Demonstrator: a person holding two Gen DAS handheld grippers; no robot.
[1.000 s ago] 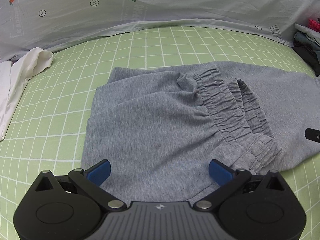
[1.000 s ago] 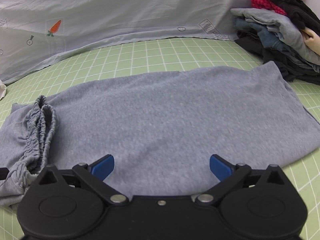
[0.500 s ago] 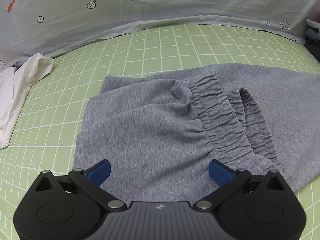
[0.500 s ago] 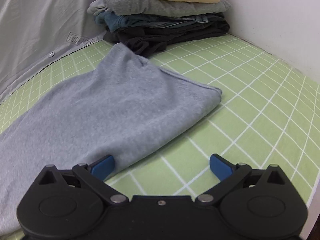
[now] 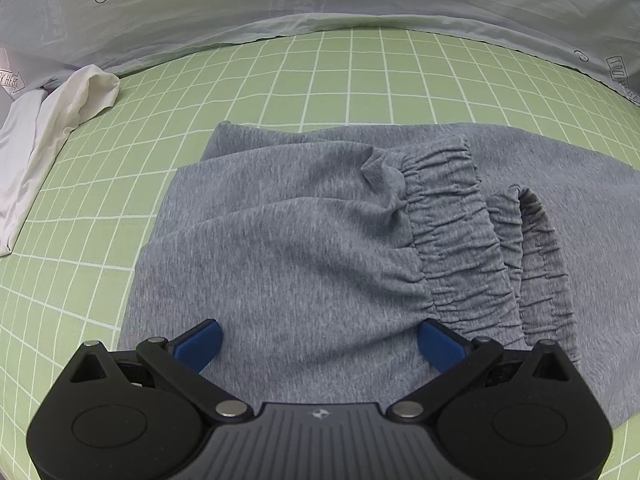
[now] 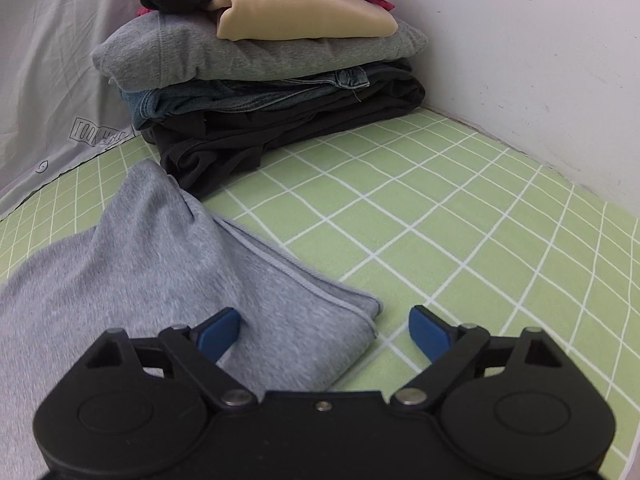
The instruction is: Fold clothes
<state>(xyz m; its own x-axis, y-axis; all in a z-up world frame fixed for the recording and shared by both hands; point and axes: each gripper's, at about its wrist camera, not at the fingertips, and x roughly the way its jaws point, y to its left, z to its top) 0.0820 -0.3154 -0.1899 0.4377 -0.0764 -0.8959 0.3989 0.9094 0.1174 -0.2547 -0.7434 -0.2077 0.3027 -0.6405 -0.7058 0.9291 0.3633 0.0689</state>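
Grey sweatpants [image 5: 304, 248] lay folded over on the green checked sheet [image 5: 360, 76], elastic waistband [image 5: 452, 236] bunched to the right in the left wrist view. Their right part ran out of frame there, and the near edge was hidden behind the gripper body.

Left gripper [image 5: 318, 342] hung over the pants w/ blue fingers [image 5: 198, 340] wide apart, nothing pinched btwn them; cloth lay under the gap, but contact couldn't be told since the tips sat right at the fabric.

Right gripper [image 6: 320, 334] was at the far end of the same garment, at a folded corner [image 6: 352, 312]. Its jaws had just been closing in but stood apart; the corner sat btwn them, nearer the left finger [image 6: 220, 332], which looked to be at or on the cloth. Right finger was over bare sheet, clear of it. No clamp visible.

Behind, a stack of folded clothes [image 6: 276, 80] sat against the white wall [image 6: 540, 60], its bottom dark item just beside the pants' far edge; top of stack cut off by the frame. A pale printed cover [image 5: 320, 4] lay along the back, print only partly legible. White garment [image 5: 52, 120] at far left, partly cut off at the frame edge.
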